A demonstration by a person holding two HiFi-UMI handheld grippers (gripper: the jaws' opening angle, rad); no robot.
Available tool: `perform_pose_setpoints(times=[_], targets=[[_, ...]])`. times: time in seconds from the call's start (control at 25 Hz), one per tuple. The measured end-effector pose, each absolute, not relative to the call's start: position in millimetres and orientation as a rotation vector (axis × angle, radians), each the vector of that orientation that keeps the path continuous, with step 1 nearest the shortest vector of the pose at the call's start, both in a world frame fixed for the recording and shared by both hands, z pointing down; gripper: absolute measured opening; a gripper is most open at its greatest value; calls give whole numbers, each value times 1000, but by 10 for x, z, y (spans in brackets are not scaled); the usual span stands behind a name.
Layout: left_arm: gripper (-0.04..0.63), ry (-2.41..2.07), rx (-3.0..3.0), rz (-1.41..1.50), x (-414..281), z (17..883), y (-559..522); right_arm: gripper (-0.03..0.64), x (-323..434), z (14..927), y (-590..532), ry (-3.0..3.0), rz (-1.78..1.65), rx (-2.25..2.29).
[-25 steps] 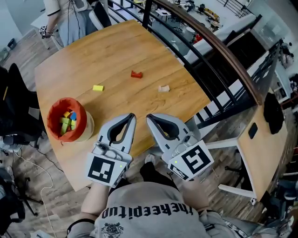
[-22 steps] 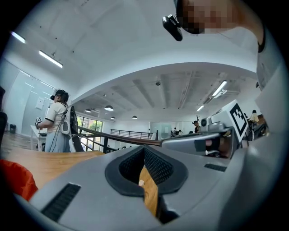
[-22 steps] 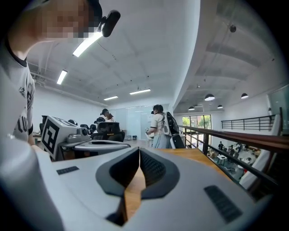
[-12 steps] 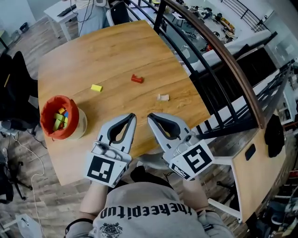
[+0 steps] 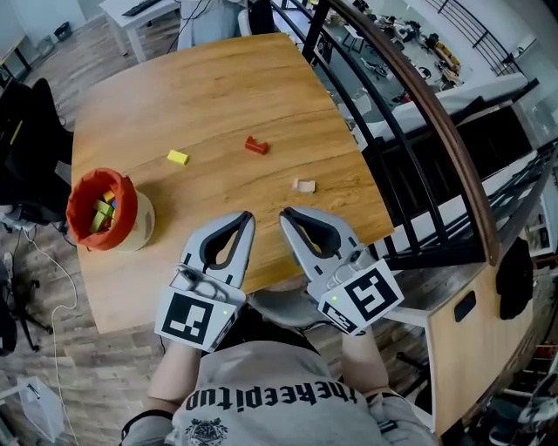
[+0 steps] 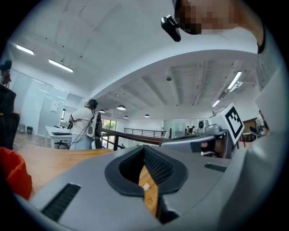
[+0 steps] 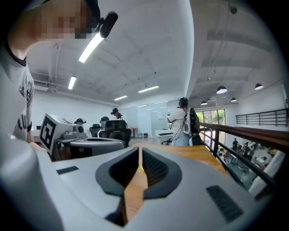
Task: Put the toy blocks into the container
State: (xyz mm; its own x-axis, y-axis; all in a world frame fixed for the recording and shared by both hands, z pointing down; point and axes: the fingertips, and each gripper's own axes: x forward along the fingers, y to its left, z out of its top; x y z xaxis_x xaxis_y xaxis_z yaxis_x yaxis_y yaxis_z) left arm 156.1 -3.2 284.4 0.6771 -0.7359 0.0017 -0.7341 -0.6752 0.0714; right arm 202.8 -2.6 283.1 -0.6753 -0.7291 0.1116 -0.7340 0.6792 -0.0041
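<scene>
A red container (image 5: 103,209) holding several coloured blocks stands at the wooden table's (image 5: 209,87) left edge. Three blocks lie loose on the table: yellow (image 5: 178,158), red (image 5: 255,145) and pale (image 5: 304,185). My left gripper (image 5: 247,218) and right gripper (image 5: 288,213) hover side by side over the near edge, both shut and empty. Short of the pale block, they point across the table. In the left gripper view the pale block (image 6: 145,186) shows through the jaw gap and the container (image 6: 13,173) is at the left edge. The right gripper view shows the yellow block (image 7: 142,169) past its tips.
A dark railing with a wooden handrail (image 5: 418,113) runs along the table's right side. A black chair (image 5: 26,148) stands left of the table, with cables on the floor (image 5: 52,305). A person (image 7: 183,122) stands beyond the far end, near a white desk (image 5: 144,13).
The head view has swung, so the container sits further left and higher in the picture. Both grippers, still shut and side by side, have come a little nearer the pale block.
</scene>
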Motion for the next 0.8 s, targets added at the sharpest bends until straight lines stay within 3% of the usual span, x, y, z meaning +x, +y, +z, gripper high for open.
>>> perform_pose_setpoints(times=[0.8], targets=[[14,-1059,2867,43,1866,2929,-280,48,2437,3093,-333,-2663,195,1427]])
